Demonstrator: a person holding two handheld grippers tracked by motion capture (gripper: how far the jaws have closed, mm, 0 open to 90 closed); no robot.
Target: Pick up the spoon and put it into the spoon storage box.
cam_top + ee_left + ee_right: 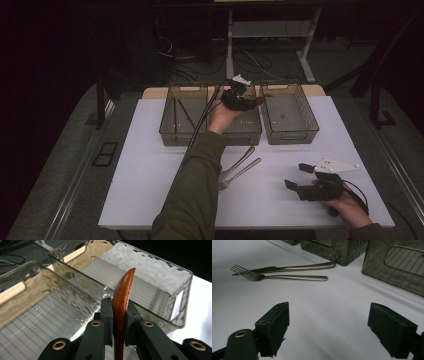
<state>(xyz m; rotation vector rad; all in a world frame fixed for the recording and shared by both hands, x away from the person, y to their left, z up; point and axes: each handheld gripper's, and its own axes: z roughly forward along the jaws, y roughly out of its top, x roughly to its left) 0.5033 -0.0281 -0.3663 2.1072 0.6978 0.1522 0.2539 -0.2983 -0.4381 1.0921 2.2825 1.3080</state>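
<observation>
My left gripper (248,101) is clamped tight on a wooden spoon (122,305) — both pads squeeze its reddish-brown handle edge-on, and the tip stands up above the jaws. I hold it over the middle bin (245,131), the second in a row of three smoky clear bins at the far edge of the counter (150,170). In the left gripper view the ribbed floor of that bin lies right below the spoon, with the right bin (290,117) just past it. Something dark lies in the left bin (170,125), though I can't quite make out what. My right gripper (296,176) rests low on the counter, jaws spread wide with nothing between them — a fork (277,277) and a knife (294,268) lie side by side ahead of it.
</observation>
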